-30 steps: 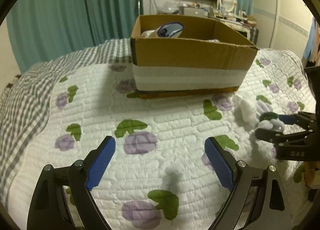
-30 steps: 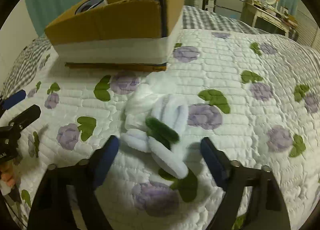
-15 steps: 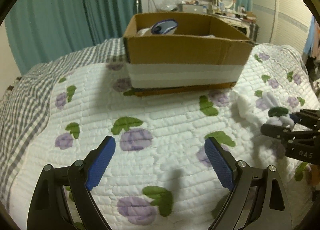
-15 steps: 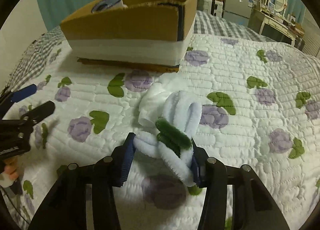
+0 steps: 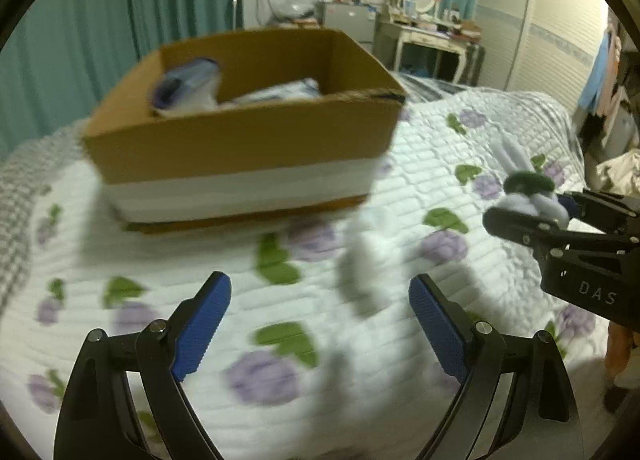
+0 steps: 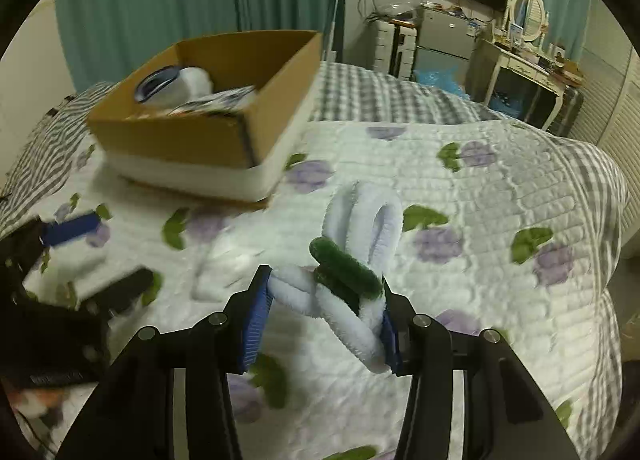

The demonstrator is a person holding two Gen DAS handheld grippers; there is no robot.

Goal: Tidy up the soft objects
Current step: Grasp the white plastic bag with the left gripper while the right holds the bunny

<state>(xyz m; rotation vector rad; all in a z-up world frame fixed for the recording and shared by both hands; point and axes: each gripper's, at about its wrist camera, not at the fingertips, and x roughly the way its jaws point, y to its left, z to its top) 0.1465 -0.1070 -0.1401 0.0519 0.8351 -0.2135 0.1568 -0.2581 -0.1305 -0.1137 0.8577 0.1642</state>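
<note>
Currently the right tool (image 6: 326, 316) sits at the lower centre of the right wrist view, its blue pads pinching a soft toy (image 6: 352, 260) made of white fuzzy loops with a dark green fuzzy band across them. Its jaws have just been closing, and the toy is between them, pressed by both pads. The toy's longer white loops stand up above the pads toward the centre of the frame, clear of the quilt (image 6: 500, 188). In the left wrist view the same tool (image 5: 532, 208) enters from the right edge, with the toy (image 5: 528, 188) showing at its tip.

The left tool (image 5: 320, 324) occupies the lower part of the left wrist view. Its blue pads are spread wide apart with nothing between them; only the quilt (image 5: 180, 260) shows in the gap. This view is blurred. In the right wrist view the left tool (image 6: 96, 252) appears at the left edge, also blurred.

A cardboard box (image 5: 240, 140) with a white band around its lower half stands on the bed in the upper centre of the left wrist view, and in the upper left of the right wrist view (image 6: 192, 140). Soft white and blue items lie inside it, too blurred to identify. A small white soft piece (image 6: 224, 264) lies on the quilt just left of the held toy.
</note>
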